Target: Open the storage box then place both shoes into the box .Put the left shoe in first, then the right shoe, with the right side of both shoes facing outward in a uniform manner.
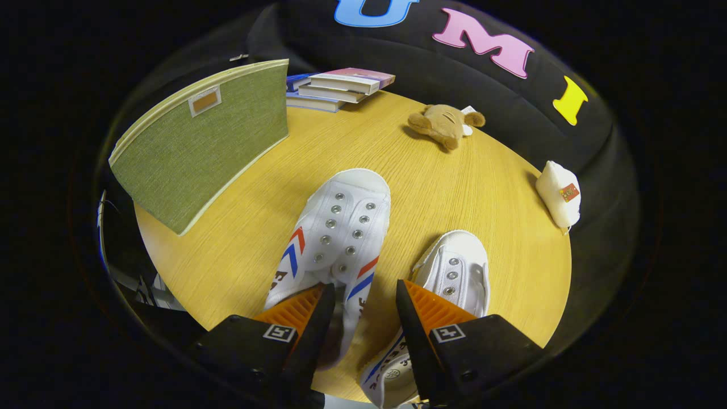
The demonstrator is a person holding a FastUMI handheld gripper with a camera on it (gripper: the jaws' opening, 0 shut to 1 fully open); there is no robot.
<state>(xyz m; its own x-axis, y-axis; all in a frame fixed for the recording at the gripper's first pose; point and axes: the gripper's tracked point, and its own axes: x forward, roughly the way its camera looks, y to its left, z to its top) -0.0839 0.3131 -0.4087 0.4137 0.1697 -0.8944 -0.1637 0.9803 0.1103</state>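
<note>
Tongs (pixel 359 318) stand apart astride the left shoe's (pixel 332 238) right wall, its toe pointing far. Right shoe (pixel 454 272) lies parallel just right. Green storage box (pixel 199 147), closed, stands far left on the tabletop (pixel 397 170).

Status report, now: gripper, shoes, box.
Gripper open, fingers straddling the near wall of the left-hand shoe. Second shoe beside it on the table. Green storage box beyond, closed as far as visible. Nothing between.
</note>
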